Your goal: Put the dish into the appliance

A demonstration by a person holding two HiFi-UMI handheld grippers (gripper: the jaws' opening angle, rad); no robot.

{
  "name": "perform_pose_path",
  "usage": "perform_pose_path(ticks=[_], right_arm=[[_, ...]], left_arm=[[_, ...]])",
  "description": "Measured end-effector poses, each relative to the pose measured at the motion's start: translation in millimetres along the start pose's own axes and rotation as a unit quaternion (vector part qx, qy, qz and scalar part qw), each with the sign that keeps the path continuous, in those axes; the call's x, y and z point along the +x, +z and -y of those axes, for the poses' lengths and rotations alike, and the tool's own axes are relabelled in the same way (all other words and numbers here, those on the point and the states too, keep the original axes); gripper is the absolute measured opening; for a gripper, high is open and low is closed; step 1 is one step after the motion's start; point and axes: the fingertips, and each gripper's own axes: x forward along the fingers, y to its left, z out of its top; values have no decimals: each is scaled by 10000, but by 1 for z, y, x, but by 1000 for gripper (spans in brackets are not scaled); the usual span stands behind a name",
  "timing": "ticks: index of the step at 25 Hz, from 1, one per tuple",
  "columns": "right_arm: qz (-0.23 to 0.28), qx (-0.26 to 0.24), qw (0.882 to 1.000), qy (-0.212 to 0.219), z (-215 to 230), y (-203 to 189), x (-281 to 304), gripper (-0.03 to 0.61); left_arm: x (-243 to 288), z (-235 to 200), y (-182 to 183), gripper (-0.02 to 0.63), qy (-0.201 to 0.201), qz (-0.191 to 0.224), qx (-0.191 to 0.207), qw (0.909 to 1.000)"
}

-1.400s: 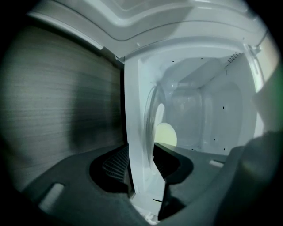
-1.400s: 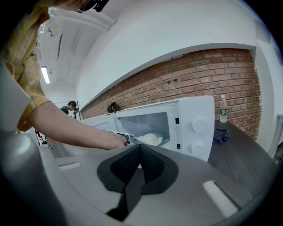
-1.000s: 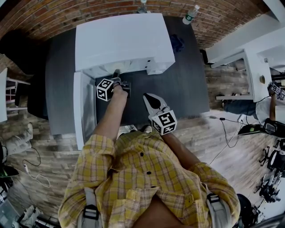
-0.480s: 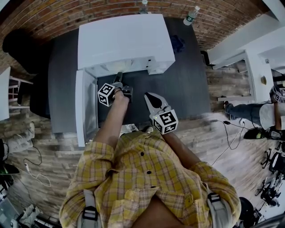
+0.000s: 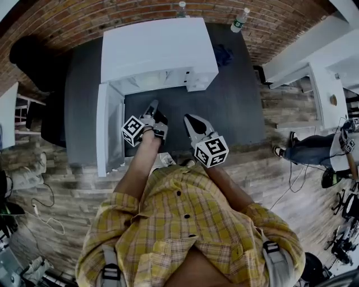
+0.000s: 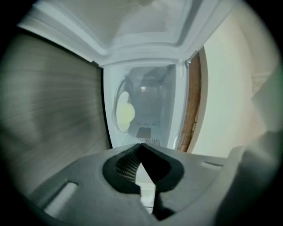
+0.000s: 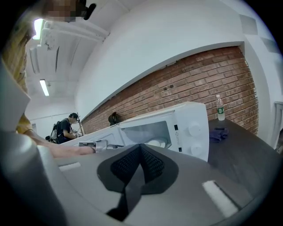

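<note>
The white microwave (image 5: pixel 160 47) stands on the dark table (image 5: pixel 235 106) with its door (image 5: pixel 109 129) swung open to the left. A pale yellow dish (image 6: pixel 124 112) lies inside the cavity, and the dish (image 7: pixel 157 143) also shows through the opening in the right gripper view. My left gripper (image 5: pixel 154 106) hovers just in front of the opening, apart from the dish. Its jaws have just closed, they are shut and nothing is between them. My right gripper (image 5: pixel 188 119) hangs beside it over the table, shut and empty.
Two water bottles (image 5: pixel 240 18) (image 5: pixel 179 8) stand at the back by the brick wall. A dark blue cloth (image 5: pixel 222 54) lies right of the microwave. A white desk (image 5: pixel 325 89) and another person's legs (image 5: pixel 308 147) are at the right.
My left gripper has drawn back out of the microwave opening toward me and risen, and its jaws have gone from open to shut. The right gripper has lifted slightly.
</note>
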Motion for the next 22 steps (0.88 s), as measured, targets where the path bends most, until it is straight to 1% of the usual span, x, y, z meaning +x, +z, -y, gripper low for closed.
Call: perform_pose_path(ticks=[3, 5, 9, 11, 14, 17, 20, 22], right_arm=[[-10, -34, 10000, 59, -7, 0, -6, 3], [24, -14, 10000, 77, -9, 0, -11, 3], [132, 20, 9998, 118, -13, 1, -20, 3], [149, -5, 9998, 158, -16, 1, -24, 3], [168, -36, 9996, 208, -21, 2, -29, 3], [184, -63, 9995, 230, -24, 4, -34, 3], [204, -103, 9994, 267, -28, 6, -39, 3], [215, -117, 9993, 293, -29, 6, -43, 3]], left_arm=[[-20, 17, -10, 0, -107, -172, 530, 9984], [-32, 25, -17, 0, -124, -273, 938, 9951], [-51, 43, -34, 0, -223, -469, 1804, 9822], [-59, 51, -44, 0, -282, -555, 2264, 9721], [-71, 64, -59, 0, -347, -651, 3077, 9486], [-80, 73, -71, -3, -345, -657, 3764, 9235], [-89, 81, -83, -3, -355, -676, 4439, 8928], [-94, 85, -91, -3, -359, -668, 4821, 8728]])
